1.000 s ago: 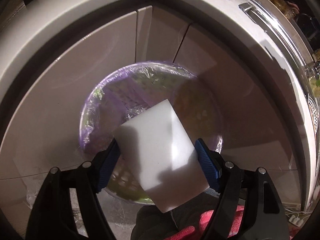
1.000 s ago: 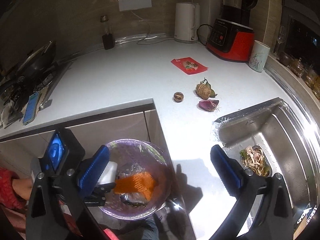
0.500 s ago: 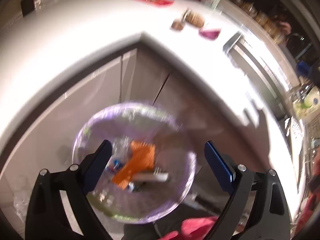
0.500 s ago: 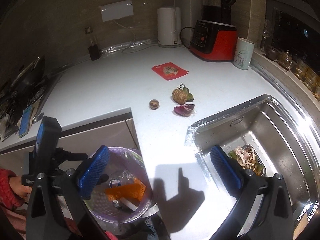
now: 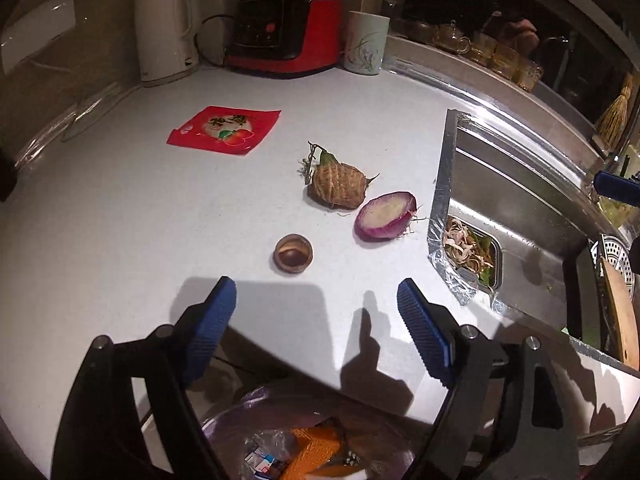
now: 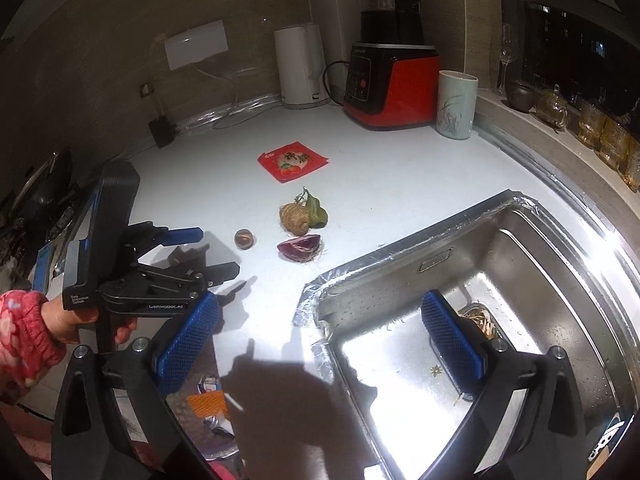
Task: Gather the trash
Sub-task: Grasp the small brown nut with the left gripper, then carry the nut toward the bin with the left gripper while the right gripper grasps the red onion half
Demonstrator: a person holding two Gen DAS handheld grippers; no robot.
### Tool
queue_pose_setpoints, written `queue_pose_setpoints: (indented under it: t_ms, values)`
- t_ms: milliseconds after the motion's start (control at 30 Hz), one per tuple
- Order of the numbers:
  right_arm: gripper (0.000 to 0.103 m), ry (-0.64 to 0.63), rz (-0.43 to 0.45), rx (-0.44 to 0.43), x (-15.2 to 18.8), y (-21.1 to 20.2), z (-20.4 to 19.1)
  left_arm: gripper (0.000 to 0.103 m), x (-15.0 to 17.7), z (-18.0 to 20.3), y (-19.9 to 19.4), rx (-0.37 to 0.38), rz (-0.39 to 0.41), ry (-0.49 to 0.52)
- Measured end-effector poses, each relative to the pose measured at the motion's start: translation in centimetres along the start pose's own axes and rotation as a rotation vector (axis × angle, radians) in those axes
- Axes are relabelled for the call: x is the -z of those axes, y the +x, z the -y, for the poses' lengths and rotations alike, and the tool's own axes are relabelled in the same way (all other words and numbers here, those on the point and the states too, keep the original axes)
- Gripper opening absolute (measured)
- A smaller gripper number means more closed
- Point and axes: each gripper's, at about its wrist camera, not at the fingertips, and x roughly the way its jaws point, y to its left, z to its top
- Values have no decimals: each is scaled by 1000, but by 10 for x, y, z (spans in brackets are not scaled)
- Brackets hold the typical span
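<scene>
Your left claw is empty, its jaws closing, and your right claw gapes wide over the sink, so carry the left forward to the small brown shell just ahead on the counter, straddling it squarely before you pinch.

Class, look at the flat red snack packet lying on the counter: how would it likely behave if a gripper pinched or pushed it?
The red packet lies flat, so it is probably empty, light and floppy. Its glossy film may slide rather than lift.
</scene>
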Motion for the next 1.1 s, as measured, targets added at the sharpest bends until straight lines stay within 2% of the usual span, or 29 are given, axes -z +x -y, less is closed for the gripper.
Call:
queue_pose_setpoints:
  t_ms: [167,233,333,500,567,867,1100]
  values:
    - [101,23,-24,-15,-3,18,24,57,-5,-9,26,50,-33,-45]
    - [101,29,-35,-24,-4,26,31,54,-10,-10,29,51,-29,-51]
    - [101,26,-48,-38,-9,38,40,38,-16,-8,33,66,-36,-43]
    - [101,12,-57,-76,-18,54,45,32,-18,-5,37,18,-39,-21]
    - [101,0,-65,-100,-21,61,45,24,-18,-8,37,7,-37,-32]
    - [101,-209,-119,-276,-35,123,18,24,-19,-6,33,-16,-26,-69]
    - [101,-267,-141,-360,-42,165,4,24,-17,-5,8,-44,-5,-84]
